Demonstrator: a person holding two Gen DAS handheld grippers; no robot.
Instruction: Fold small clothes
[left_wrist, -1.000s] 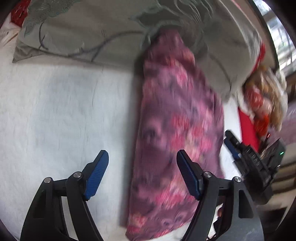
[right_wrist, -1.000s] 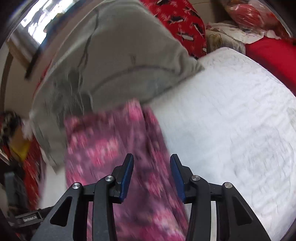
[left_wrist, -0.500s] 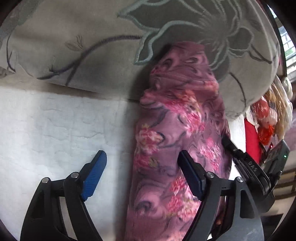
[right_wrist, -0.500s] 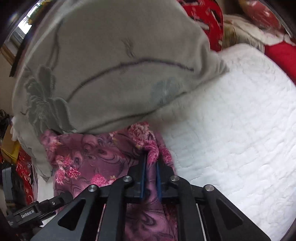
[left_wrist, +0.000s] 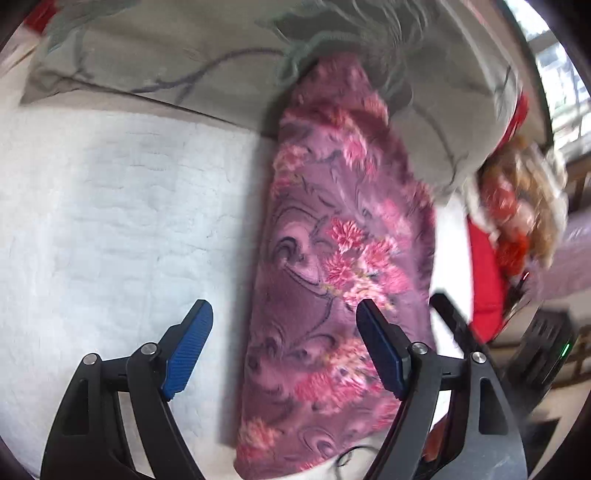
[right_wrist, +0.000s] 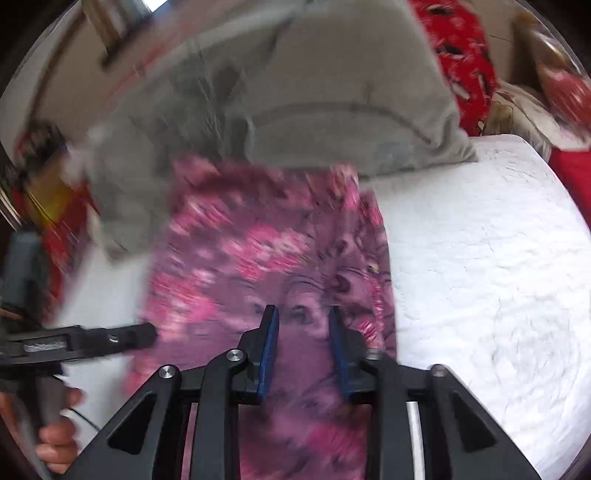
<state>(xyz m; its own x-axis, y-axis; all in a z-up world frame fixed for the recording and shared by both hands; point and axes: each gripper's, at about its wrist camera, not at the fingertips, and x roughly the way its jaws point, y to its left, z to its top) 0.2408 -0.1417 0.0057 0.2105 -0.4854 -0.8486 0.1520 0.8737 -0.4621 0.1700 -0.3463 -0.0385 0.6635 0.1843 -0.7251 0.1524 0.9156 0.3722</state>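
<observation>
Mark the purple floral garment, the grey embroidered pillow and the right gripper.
purple floral garment (left_wrist: 332, 280), left wrist view, on its flowered middle.
grey embroidered pillow (right_wrist: 332, 92), right wrist view, on its front face.
right gripper (right_wrist: 303, 321), right wrist view, midway between its fingertips.

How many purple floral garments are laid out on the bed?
1. The garment lies lengthwise on the white bedspread, its far end against the grey pillow. Others may be hidden beneath the pillow.

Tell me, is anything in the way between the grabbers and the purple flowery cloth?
No, nothing visible blocks them. The left hand-held gripper and right hand-held gripper both hang open right over the purple flowery cloth. Only its far end tucks against the grey pillow.
</observation>
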